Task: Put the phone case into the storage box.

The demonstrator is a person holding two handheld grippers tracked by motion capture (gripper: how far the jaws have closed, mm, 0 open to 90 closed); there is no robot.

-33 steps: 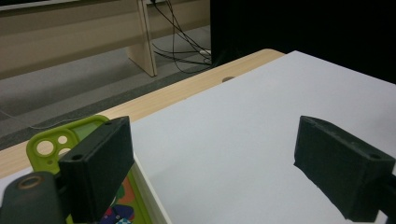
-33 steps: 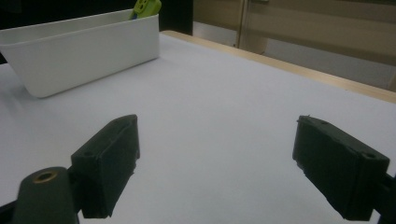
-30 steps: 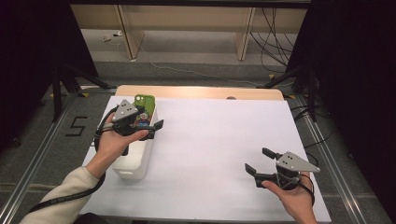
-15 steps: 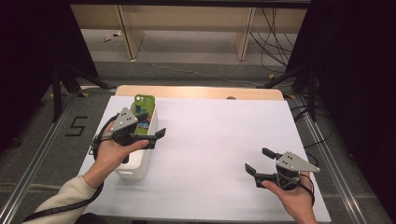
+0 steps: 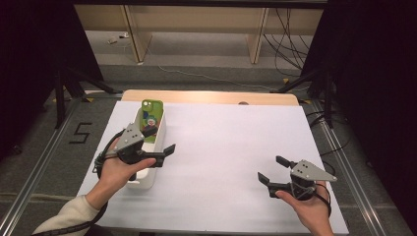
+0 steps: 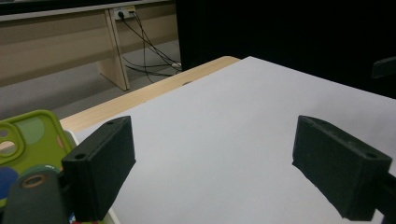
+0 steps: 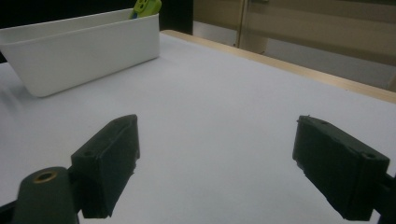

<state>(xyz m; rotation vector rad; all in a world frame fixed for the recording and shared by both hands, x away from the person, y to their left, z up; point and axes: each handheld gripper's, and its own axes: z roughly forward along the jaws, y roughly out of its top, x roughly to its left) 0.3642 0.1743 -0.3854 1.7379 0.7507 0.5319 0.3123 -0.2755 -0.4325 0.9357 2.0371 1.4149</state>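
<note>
Over the white bin [image 5: 147,172], the left gripper [image 5: 162,140] hovers level, jaws apart.

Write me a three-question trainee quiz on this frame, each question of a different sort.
1. True or false: the left tool grips the green phone case.
2. Where does the green phone case stand? A) in the white bin B) flat on the white table sheet C) in the right tool
3. Fill in: both tools' jaws are ____.

Key: 1 false; 2 A; 3 open.
</note>
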